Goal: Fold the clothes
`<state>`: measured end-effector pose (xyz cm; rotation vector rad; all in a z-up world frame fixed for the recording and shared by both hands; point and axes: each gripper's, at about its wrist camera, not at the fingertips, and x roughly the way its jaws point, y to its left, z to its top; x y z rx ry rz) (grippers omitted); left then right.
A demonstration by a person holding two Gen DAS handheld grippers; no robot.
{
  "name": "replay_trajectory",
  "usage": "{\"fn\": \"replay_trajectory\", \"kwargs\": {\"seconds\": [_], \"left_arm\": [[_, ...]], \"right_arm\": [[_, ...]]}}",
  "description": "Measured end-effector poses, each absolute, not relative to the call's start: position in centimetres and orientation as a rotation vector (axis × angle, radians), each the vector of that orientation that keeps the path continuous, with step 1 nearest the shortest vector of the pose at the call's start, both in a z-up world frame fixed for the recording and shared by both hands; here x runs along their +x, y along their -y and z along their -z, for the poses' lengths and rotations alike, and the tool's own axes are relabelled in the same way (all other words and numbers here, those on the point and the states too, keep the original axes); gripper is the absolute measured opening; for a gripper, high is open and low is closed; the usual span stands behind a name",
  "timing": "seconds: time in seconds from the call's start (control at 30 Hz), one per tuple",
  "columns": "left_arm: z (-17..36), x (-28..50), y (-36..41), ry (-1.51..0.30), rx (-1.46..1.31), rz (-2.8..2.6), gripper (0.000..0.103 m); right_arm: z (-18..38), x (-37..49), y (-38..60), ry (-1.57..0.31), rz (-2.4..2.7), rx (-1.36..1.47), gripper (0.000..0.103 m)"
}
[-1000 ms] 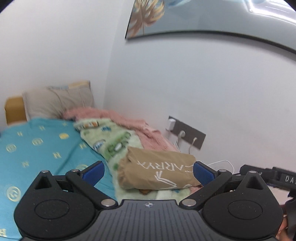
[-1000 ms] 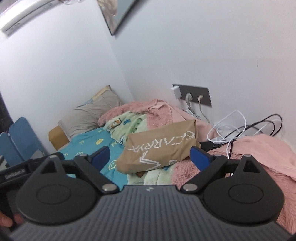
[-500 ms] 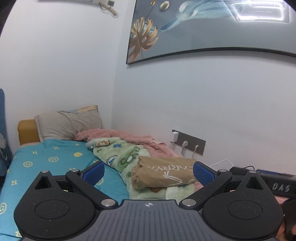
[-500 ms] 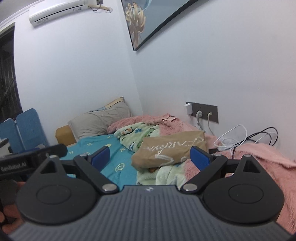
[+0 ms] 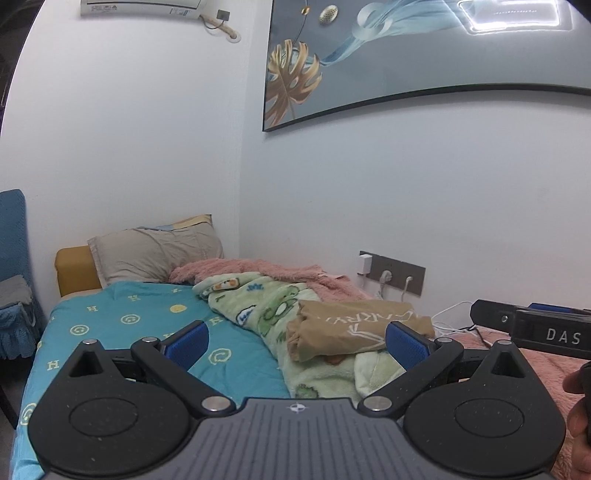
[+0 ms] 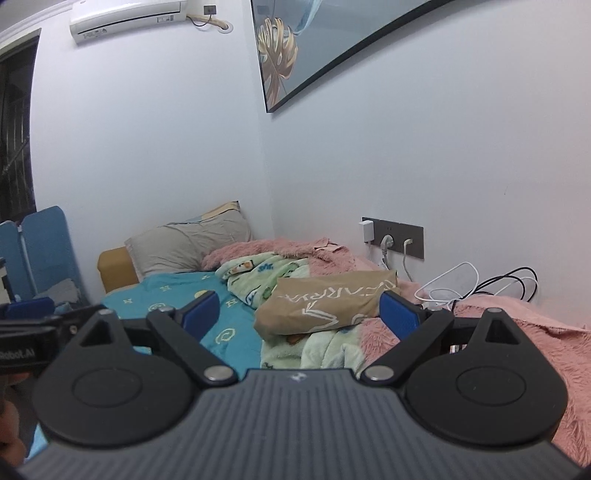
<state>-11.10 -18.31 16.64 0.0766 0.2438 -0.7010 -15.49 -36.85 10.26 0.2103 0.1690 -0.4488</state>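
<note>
A folded tan garment (image 5: 354, 328) is lying on a green frog-print blanket (image 5: 273, 306) beside the bed's teal sheet (image 5: 122, 321), its white lettering appearing reversed. Both the left gripper (image 5: 297, 341) and right gripper (image 6: 299, 314) are gaping wide, holding nothing; "DAS" is showing on the right one.

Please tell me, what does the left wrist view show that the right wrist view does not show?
Only the left view: the picture's blue ribbon and a ceiling-light reflection, plus the right gripper's body at its right edge. Only the right view: black cables by the wall, a dark doorway. Both: tan garment on the green blanket, pillow, socket strip, air conditioner. Left gripper and right gripper are open, empty.
</note>
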Motion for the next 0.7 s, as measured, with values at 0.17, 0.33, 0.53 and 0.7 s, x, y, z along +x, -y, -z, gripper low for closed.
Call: {"fn": "replay_trajectory", "kwargs": {"seconds": [0.17, 0.33, 0.53, 0.7], "left_arm": [[-16.9, -11.4, 18.3, -0.237, 0.081, 0.703, 0.103], [-17.1, -11.8, 18.3, -0.225, 0.079, 0.714, 0.103], [-17.2, -11.6, 17.9, -0.227, 0.067, 0.707, 0.103], [-17.2, -11.6, 17.8, -0.231, 0.072, 0.694, 0.103]], "right_arm": [[-9.9, -15.2, 36.3, -0.181, 0.443, 0.207, 0.095], [-9.8, -15.1, 35.8, -0.187, 0.435, 0.202, 0.095], [-9.8, -15.0, 35.5, -0.192, 0.43, 0.198, 0.095], [-9.9, -14.9, 35.3, -0.198, 0.421, 0.198, 0.095]]}}
